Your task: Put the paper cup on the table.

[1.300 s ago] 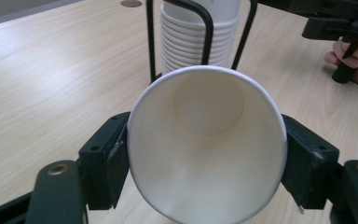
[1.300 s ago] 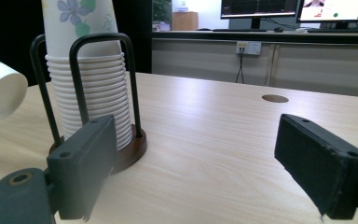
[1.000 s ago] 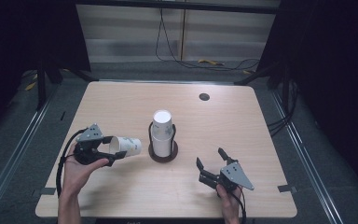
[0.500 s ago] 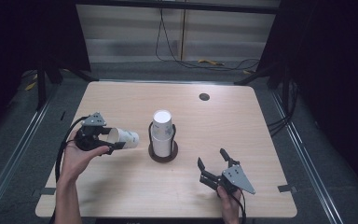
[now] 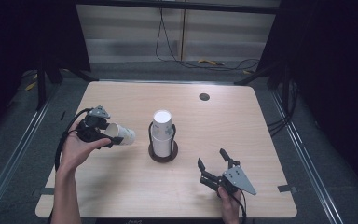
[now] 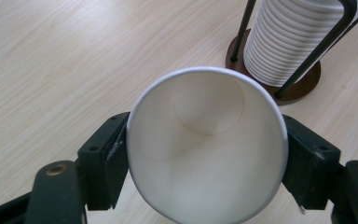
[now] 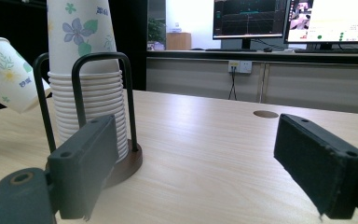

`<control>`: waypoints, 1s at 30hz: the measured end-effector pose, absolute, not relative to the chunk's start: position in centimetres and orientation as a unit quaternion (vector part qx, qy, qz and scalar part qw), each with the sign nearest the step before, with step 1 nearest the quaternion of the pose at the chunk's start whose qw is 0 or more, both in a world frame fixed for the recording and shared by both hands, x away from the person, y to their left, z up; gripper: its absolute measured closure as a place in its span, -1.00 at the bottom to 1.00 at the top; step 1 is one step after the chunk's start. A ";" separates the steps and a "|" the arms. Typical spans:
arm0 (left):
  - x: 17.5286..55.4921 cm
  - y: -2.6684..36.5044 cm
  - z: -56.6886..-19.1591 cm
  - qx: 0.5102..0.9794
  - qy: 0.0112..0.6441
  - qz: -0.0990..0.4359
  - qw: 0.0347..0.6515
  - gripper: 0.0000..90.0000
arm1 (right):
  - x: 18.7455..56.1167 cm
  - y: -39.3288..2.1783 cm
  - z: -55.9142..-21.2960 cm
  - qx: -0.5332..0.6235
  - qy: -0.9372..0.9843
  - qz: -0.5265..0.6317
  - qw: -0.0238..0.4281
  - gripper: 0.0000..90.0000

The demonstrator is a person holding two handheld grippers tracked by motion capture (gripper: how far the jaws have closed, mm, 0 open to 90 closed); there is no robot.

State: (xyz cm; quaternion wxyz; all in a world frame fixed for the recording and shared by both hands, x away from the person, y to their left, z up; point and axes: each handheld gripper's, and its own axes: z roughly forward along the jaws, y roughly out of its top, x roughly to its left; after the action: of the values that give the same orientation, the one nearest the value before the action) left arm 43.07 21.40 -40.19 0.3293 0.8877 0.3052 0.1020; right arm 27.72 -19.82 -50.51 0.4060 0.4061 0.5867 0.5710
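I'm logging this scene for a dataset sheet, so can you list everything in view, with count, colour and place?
Single paper cup: one, white with flower print, held off the table on its side between the left gripper's pads.
Cup stack: one stack, white with flower print, upside down in the holder at table centre.
Cup holder: one, round brown base with black wire loops, table centre.
Table: one, light wood, with a dark round grommet near its far edge.
Monitors: at least two, lit, in the background.
Left gripper: black, left of the stack, shut on the cup.
Right gripper: black with grey plate, near right, jaws open, nothing between them.
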 end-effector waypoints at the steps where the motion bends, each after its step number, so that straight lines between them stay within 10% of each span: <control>1: 43.3 21.3 -40.3 0.891 0.306 0.096 0.323 -0.42 | 27.7 -19.8 -50.5 0.406 0.587 0.571 0.406 -0.71; 30: 45.8 18.7 -40.9 0.940 0.279 0.056 0.188 -0.45 | 27.7 -19.8 -50.5 0.408 0.586 0.571 0.406 -0.71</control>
State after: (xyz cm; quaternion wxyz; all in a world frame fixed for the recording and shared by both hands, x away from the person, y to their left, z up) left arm 45.83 18.66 -40.87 0.1878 0.9402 0.2787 0.0563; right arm 27.73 -19.81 -50.50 0.4064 0.4077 0.5858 0.5705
